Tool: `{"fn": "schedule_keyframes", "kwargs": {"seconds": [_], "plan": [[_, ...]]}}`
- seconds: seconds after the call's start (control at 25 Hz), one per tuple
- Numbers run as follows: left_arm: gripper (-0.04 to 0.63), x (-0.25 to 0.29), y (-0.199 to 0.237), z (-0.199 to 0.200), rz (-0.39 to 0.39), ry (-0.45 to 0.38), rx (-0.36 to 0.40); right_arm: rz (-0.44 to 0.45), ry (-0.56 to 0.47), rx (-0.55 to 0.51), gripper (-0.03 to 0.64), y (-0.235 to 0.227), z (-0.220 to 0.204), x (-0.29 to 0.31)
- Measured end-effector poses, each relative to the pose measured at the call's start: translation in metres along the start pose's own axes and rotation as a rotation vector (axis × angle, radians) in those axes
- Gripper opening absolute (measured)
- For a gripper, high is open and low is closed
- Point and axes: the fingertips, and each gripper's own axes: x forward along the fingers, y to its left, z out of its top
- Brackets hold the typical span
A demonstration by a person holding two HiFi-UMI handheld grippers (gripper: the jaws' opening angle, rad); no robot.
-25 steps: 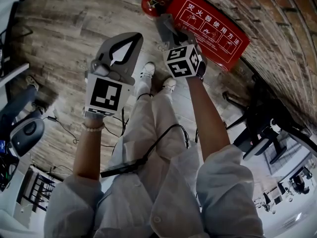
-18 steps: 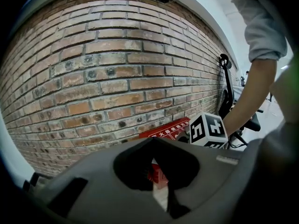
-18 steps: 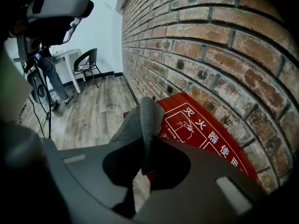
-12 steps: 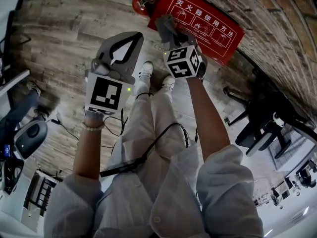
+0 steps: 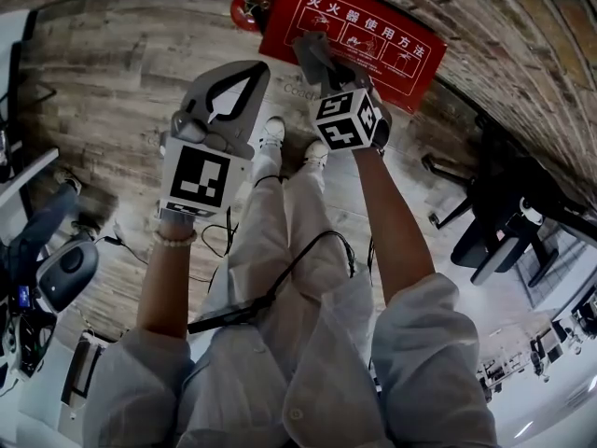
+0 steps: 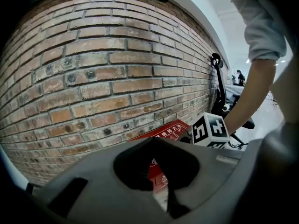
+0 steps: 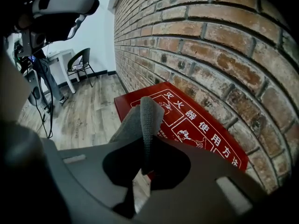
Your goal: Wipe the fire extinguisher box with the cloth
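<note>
The red fire extinguisher box (image 5: 373, 28) with white print lies on the floor against the brick wall. My right gripper (image 5: 319, 56) is shut on a grey cloth (image 5: 312, 49) that hangs over the box's near edge. In the right gripper view the cloth (image 7: 141, 118) sticks up from the jaws in front of the box (image 7: 196, 125). My left gripper (image 5: 248, 73) is held to the left of it, over the wooden floor, shut with nothing in it. In the left gripper view, part of the box (image 6: 163, 130) shows beyond the jaws.
A red fire extinguisher (image 5: 248, 6) stands just left of the box. The brick wall (image 5: 522, 26) runs behind it. Black office chairs (image 5: 508, 222) are at the right, and cables and equipment (image 5: 56, 269) at the left. The person's shoes (image 5: 275, 131) are below the grippers.
The box and extinguisher have slid left and up in the head view. The cloth in my right gripper now overlaps the box's near edge. My left gripper has kept its place.
</note>
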Motion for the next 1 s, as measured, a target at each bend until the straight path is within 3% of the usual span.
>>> {"fn": "schedule_keyframes", "kwargs": {"seconds": [1.0], "plan": [[-0.002,0.033,-0.054,0.02,-0.095,0.003,0.061,-0.111,0.027,0.127,0.02,-0.058,-0.074,-0.038]]}}
